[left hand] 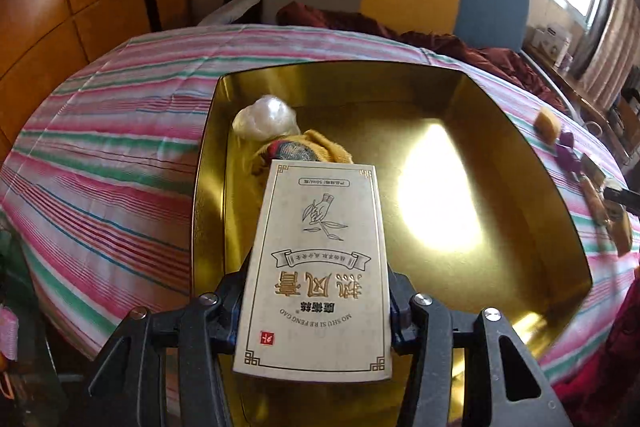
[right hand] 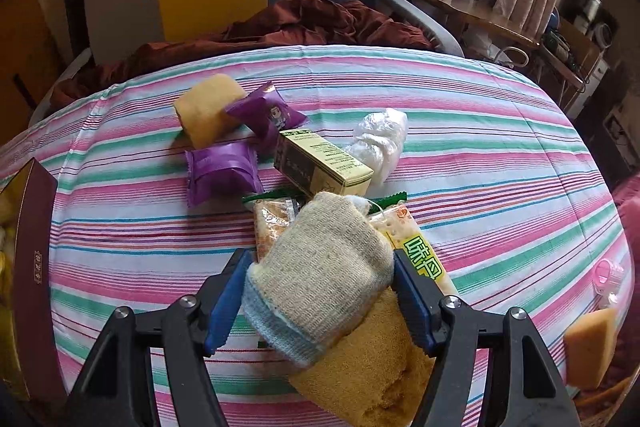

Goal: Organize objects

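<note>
The left gripper (left hand: 316, 307) pinches a cream carton (left hand: 320, 267) printed with gold lettering between its two jaws, holding it tilted over a gold tin tray (left hand: 520, 155) that sits on a striped bedspread (left hand: 100, 155). Beyond the carton's far end, inside the tray near its left wall, lie a bundle of clear plastic (left hand: 264, 119) and a yellow knitted piece (left hand: 320, 147), touching each other. A bright patch of light falls on the tray's bare floor to the right. The right gripper (right hand: 320, 291) clamps a rolled beige sock (right hand: 320, 267) with a pale blue cuff, the blue pads (right hand: 228, 299) pressing its sides, above a tan sponge (right hand: 376, 371). Under and just past the sock lie cracker packets (right hand: 424, 251), then a small yellow box (right hand: 324, 167) beside a white plastic bag (right hand: 380, 139). Two purple wrapped snacks (right hand: 224, 171) and a yellow sponge (right hand: 208, 111) rest farther out. A dark red box (right hand: 36, 267) stands at the left edge.
</note>
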Action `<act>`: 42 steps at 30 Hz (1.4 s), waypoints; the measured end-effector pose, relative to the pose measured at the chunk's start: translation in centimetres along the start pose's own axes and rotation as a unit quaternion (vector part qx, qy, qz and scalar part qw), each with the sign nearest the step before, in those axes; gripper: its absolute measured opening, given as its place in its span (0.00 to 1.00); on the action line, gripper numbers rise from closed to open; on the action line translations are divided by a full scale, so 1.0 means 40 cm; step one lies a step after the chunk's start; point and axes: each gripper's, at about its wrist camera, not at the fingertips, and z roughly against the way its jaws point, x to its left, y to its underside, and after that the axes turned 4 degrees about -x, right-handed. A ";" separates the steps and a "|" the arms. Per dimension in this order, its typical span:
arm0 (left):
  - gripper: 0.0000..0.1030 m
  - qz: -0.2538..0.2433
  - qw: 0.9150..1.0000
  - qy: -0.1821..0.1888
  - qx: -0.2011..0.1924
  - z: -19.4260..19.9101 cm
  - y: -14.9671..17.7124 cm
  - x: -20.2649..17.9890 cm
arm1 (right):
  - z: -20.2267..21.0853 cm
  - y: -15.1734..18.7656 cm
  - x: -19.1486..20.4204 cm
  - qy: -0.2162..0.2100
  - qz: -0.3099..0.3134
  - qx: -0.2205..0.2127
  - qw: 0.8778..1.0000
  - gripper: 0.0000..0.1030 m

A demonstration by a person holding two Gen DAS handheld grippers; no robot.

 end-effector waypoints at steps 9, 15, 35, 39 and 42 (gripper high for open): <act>0.51 0.014 0.999 -0.044 0.010 -0.059 -0.053 0.012 | 0.009 -0.005 0.006 -0.003 0.003 -0.011 1.000 0.68; 0.53 0.017 0.999 -0.048 0.014 -0.051 -0.054 0.014 | 0.016 -0.007 0.005 -0.005 0.000 -0.019 1.000 0.68; 0.57 0.043 0.995 -0.056 -0.074 0.160 0.014 0.105 | 0.115 -0.016 0.067 -0.038 0.023 -0.075 0.996 0.68; 0.57 0.052 0.994 -0.057 -0.071 0.157 0.022 0.126 | 0.199 -0.017 0.173 -0.104 0.055 -0.101 0.988 0.68; 0.57 0.061 0.994 -0.060 -0.070 0.155 0.029 0.141 | 0.251 0.002 0.295 -0.163 0.100 -0.106 0.976 0.68</act>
